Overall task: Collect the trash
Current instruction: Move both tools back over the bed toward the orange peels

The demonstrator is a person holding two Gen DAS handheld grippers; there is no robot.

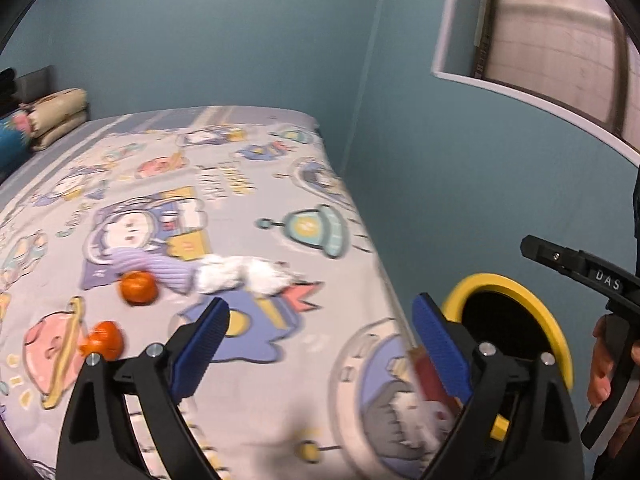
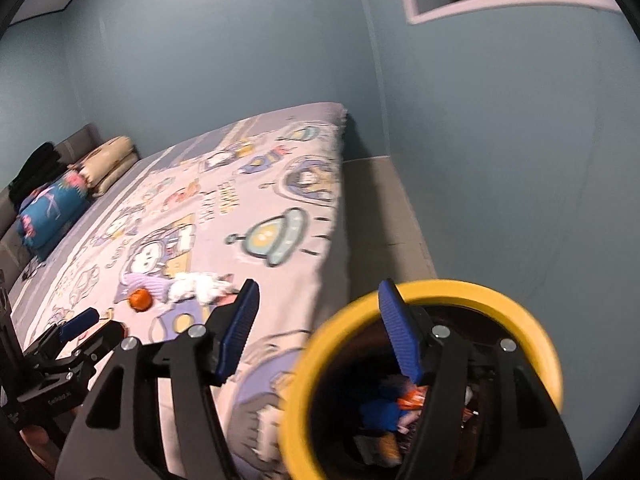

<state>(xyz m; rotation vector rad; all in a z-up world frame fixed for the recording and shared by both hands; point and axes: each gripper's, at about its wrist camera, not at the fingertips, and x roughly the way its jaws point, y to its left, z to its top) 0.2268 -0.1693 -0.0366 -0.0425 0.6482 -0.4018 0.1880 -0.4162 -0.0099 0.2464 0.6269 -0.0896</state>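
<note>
Both tongs empty, left tongs (image 1: pixel 320 344) gaping, right tongs (image 2: pixel 320 332) half open | risk: blurred swing may clip yellow-rimmed bin (image 2: pixel 520 312) beside bed (image 1: pixel 248 184) | trash: white tissue wad (image 1: pixel 244 274), orange peels (image 1: pixel 138 287) on bed beyond left tongs; right tongs above bin mouth

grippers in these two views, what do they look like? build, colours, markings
Both alike: black angular plastic frames with silver pivot screws and ribbed blue pads. Left gripper; right gripper. The right one's body, seen from the left wrist view, carries a small white "DAS" label.
</note>
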